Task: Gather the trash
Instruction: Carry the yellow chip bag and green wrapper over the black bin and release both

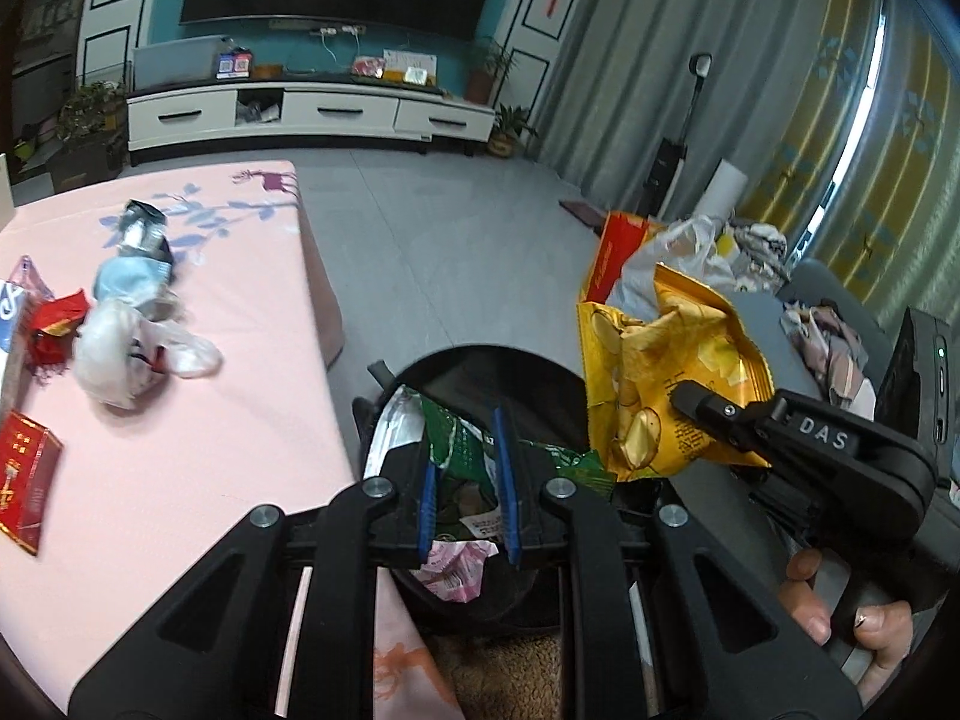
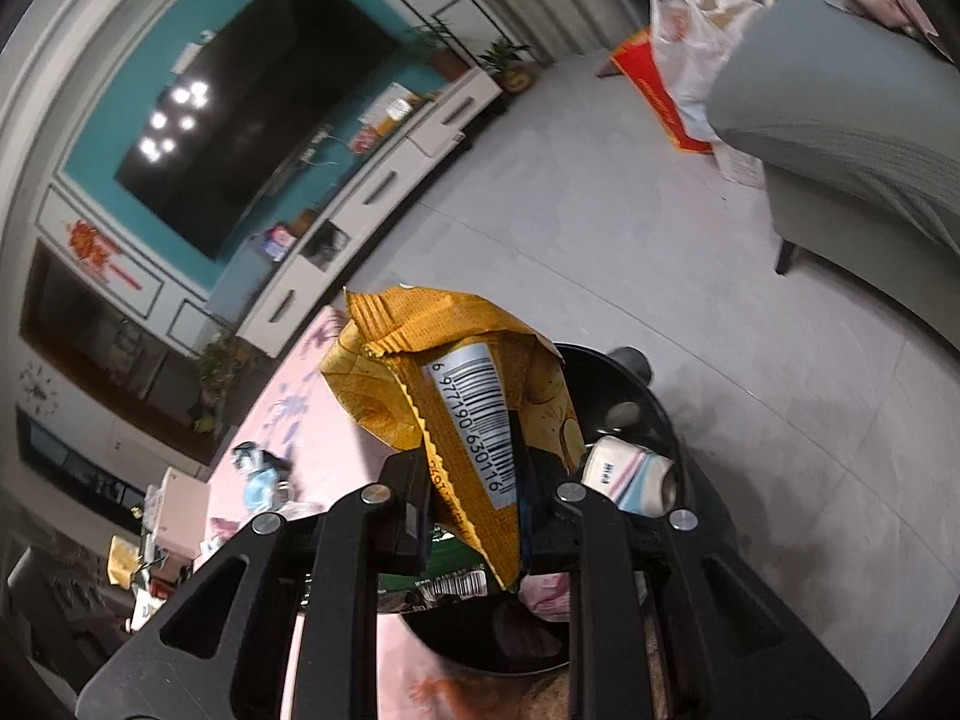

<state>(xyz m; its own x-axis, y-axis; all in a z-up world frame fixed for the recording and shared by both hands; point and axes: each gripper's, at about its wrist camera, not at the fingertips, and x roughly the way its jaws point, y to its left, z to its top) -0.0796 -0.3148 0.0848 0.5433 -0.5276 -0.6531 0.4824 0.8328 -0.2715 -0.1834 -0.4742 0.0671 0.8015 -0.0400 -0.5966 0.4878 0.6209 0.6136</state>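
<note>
My left gripper [image 1: 465,462] hangs over the black trash bin [image 1: 516,360], its blue pads shut on a crumpled green snack wrapper [image 1: 456,438]. To its right, my right gripper [image 1: 696,405] is shut on a yellow chip bag [image 1: 648,360] at the bin's right edge. In the right wrist view the fingers of that gripper [image 2: 474,468] pinch the yellow bag [image 2: 480,360] by its barcode side above the bin [image 2: 660,414]. The green wrapper [image 2: 444,576] shows just below it. A pink wrapper [image 1: 456,570] and a white, pink and blue packet [image 2: 630,474] lie inside the bin.
The pink-clothed table [image 1: 240,420] on the left carries a red box [image 1: 24,480], a white plastic bag [image 1: 126,354], a blue face mask [image 1: 129,282], a crushed bottle [image 1: 141,228] and a red wrapper [image 1: 57,324]. A grey sofa [image 2: 840,120] stands on the right.
</note>
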